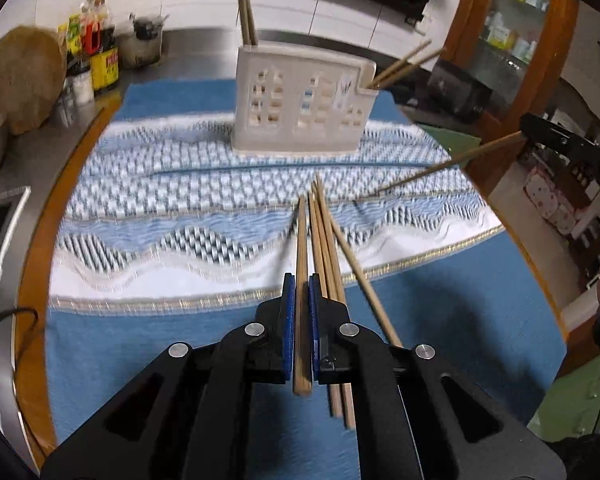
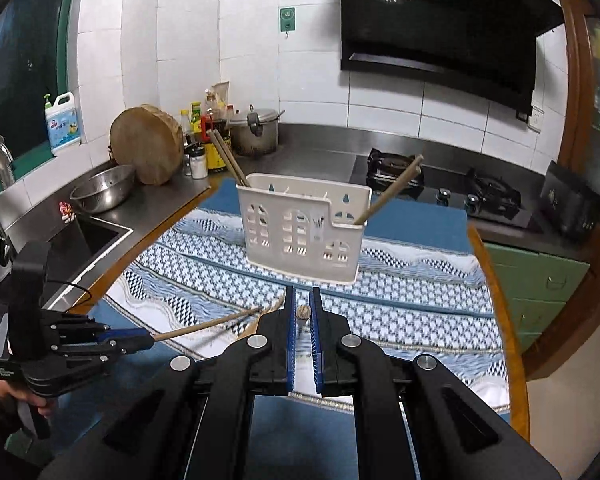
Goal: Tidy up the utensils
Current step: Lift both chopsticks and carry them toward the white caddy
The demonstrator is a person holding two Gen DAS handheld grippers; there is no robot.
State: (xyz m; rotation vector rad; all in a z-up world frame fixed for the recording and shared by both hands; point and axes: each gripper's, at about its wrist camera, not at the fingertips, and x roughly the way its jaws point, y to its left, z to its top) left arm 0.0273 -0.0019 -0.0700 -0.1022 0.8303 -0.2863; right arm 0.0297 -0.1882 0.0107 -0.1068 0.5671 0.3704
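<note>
A white slotted utensil holder point(image 1: 300, 108) point(image 2: 300, 236) stands on a blue-and-white patterned cloth point(image 1: 180, 200) point(image 2: 412, 320). Two chopsticks point(image 1: 246, 12) point(image 2: 228, 160) lean out of its left end and two more point(image 1: 404, 64) point(image 2: 392, 188) out of its right end. My left gripper point(image 1: 302, 280) point(image 2: 150, 342) is shut on one wooden chopstick point(image 1: 301, 240) point(image 2: 212, 324), lifted above the cloth. Several loose chopsticks point(image 1: 332, 264) lie on the cloth just below and to its right. My right gripper point(image 2: 302, 296) point(image 1: 526, 134) is shut on another chopstick point(image 2: 302, 312) point(image 1: 440, 168), seen end-on in its own view.
Back left on the steel counter are a round wooden chopping block point(image 2: 146, 144), sauce bottles point(image 2: 212, 128), a lidded pot point(image 2: 256, 128), a steel bowl point(image 2: 104, 192) and a sink point(image 2: 84, 244). A gas hob point(image 2: 440, 188) lies behind the holder. A wooden cabinet point(image 1: 512, 36) stands right.
</note>
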